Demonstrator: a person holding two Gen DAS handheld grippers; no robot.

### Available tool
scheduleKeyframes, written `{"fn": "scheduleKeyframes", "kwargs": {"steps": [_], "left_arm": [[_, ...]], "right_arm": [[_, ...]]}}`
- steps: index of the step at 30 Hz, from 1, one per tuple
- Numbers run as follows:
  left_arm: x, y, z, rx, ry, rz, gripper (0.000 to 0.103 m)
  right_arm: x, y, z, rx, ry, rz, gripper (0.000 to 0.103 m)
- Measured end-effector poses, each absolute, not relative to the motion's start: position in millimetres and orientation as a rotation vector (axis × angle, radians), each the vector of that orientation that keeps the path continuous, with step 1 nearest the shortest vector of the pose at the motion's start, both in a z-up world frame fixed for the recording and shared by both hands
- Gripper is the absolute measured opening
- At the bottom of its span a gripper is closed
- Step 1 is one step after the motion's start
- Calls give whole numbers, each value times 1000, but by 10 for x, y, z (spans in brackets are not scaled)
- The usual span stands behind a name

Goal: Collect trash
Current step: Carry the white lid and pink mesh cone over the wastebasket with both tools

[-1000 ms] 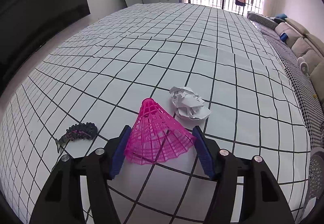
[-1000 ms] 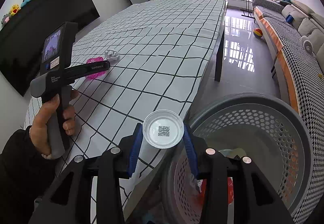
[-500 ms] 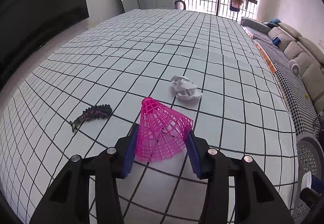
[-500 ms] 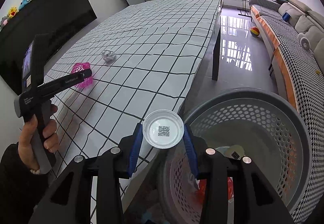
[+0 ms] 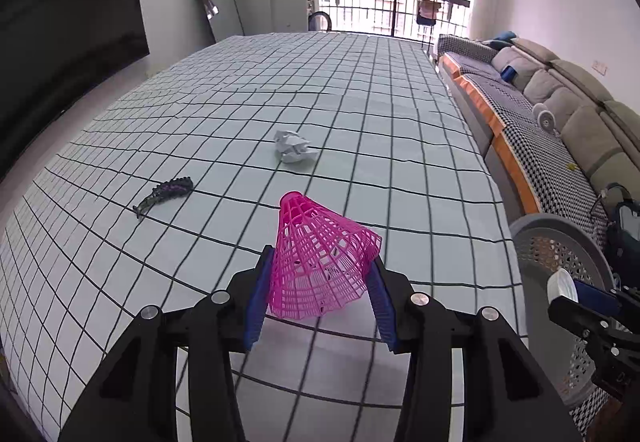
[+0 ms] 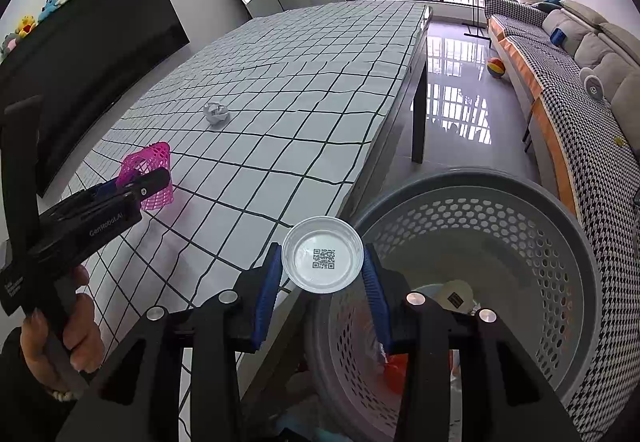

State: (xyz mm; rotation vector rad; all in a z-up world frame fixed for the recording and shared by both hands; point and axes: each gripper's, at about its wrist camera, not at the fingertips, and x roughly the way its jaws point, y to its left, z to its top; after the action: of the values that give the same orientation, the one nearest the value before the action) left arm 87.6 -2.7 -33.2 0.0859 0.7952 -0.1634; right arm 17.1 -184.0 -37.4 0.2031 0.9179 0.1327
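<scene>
A pink mesh cone [image 5: 320,262] is pinched between the blue pads of my left gripper [image 5: 320,294], a little above the checked tablecloth [image 5: 360,102]. The right wrist view shows the same cone [image 6: 154,158] in that left gripper [image 6: 152,178]. My right gripper [image 6: 322,262] is shut on a small clear plastic cup [image 6: 304,242] with a QR code on its bottom. It holds the cup at the near rim of the grey perforated basket [image 6: 480,182]. A crumpled paper ball [image 5: 294,146] and a dark toy creature [image 5: 166,192] lie on the cloth beyond the cone.
The basket [image 5: 560,242] stands on the floor off the table's right edge, with several pieces of trash in it. A hand [image 6: 76,326] grips the left tool's handle. A houndstooth sofa [image 6: 580,122] runs along the right, and a ball [image 6: 496,67] lies on the shiny floor.
The left gripper's jaws closed onto the pink cone, lifted it and drew back toward the basket side. The paper ball and the dark toy now lie farther away. The right gripper barely shifted.
</scene>
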Motion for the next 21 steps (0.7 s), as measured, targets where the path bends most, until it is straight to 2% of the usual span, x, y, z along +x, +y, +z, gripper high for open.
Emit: {"fn": "scheduleKeyframes", "kwargs": {"steps": [14, 21], "left_arm": [[338, -730, -158, 123, 756, -325, 44], [126, -1156, -145, 153, 743, -408, 44]], "right_arm": [[-222, -2385, -371, 243, 890, 35, 39], [-363, -2746, -538, 243, 903, -52, 39]]}}
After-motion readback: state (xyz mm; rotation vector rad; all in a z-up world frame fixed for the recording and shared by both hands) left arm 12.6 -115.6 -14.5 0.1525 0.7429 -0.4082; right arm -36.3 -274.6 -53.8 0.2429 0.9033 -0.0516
